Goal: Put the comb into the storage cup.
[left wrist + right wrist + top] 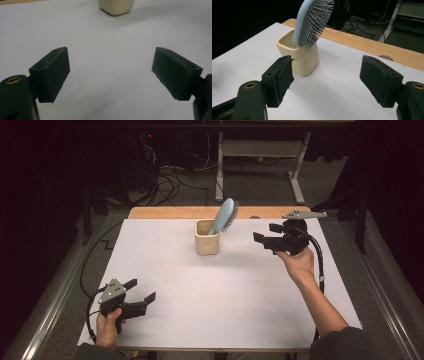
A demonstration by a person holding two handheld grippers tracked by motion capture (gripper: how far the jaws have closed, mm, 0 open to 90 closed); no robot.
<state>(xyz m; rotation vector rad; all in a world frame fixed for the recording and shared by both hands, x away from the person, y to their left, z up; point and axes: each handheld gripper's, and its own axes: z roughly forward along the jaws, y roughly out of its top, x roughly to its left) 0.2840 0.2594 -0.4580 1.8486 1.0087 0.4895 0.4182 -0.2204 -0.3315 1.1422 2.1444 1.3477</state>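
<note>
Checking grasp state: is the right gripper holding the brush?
No, the right gripper has open, empty jaws short of the brush, which stands in the cup.

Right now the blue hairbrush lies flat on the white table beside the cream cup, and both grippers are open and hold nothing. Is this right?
Not quite. The blue hairbrush does not lie flat on the white table: it stands in the cream cup, handle down, head leaning out over the rim, as the right gripper view shows. The rest holds: the left gripper and right gripper are open and empty.
</note>
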